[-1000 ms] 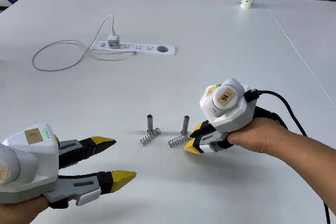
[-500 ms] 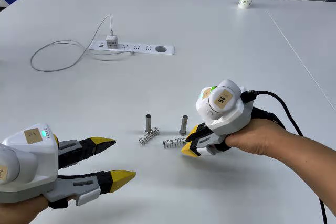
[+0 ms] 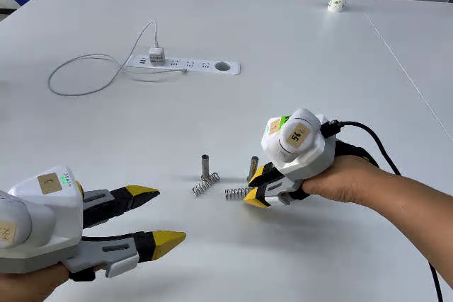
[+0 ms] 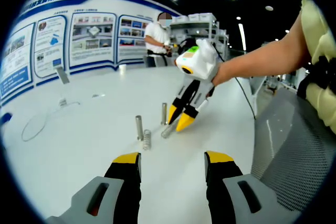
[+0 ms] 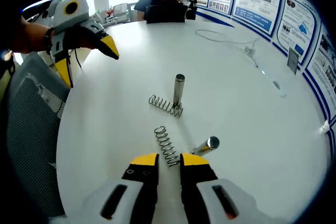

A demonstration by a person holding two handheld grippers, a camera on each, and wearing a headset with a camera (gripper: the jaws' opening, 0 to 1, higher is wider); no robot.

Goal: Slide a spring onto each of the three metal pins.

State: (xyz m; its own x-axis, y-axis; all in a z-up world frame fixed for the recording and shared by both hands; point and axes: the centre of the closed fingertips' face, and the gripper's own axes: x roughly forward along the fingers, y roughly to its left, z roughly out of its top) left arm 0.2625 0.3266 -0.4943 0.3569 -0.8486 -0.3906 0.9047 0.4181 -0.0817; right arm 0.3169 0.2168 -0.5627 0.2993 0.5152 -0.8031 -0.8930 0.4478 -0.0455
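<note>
Just below the centre of the head view, a silvery coiled wire spring (image 3: 236, 192) lies flat on the white table (image 3: 297, 90). Its long axis runs left to right, and its right end reaches in between the yellow tips of the right gripper (image 3: 255, 187). In the right gripper view it stretches up and slightly left from the jaws, which stand narrow about its near end; whether they pinch it I cannot tell. A short upright grey metal pin (image 3: 253, 167) stands just above the spring, and a second pin (image 3: 205, 166) further left has a second spring (image 3: 204, 184) lying against its foot. The left gripper (image 3: 166, 213), lower left, gapes wide and empty, well apart, so the right one looks nearer for threading.
</note>
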